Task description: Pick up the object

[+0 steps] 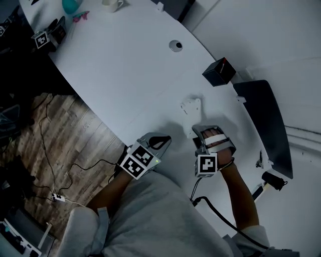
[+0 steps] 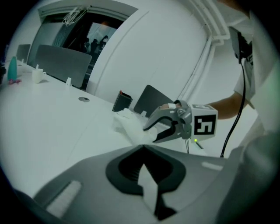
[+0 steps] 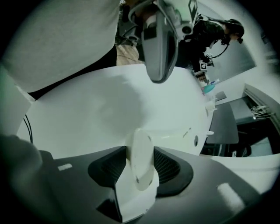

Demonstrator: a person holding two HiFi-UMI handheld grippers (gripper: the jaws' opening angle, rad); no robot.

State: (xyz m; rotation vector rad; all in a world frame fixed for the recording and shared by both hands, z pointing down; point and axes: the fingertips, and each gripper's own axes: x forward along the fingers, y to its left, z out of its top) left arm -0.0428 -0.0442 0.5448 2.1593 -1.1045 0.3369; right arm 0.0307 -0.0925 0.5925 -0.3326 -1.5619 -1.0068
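Note:
The object is a small white plastic part (image 1: pixel 192 106) with a rounded plate and a boxy end, resting on the white table (image 1: pixel 125 65). In the right gripper view it (image 3: pixel 140 166) stands between my right gripper's jaws (image 3: pixel 140 151), and both of its sides touch the ribbed pads. From the head view, the right gripper (image 1: pixel 200 129) tilts steeply down just behind the part. The left gripper view shows those jaws (image 2: pixel 149 133) at the part's (image 2: pixel 129 122) near end. My left gripper (image 1: pixel 159 143) is shut and empty, and hovers at the table's near edge to the left.
A black box (image 1: pixel 219 72) stands beyond the part, and a round cable hole (image 1: pixel 175 46) lies further back. A dark chair (image 1: pixel 266 125) sits at the right. A cup (image 1: pixel 113 5), a teal bottle (image 1: pixel 70 5) and another marker cube (image 1: pixel 42 39) are at the far end. Cables run across the wooden floor (image 1: pixel 60 145).

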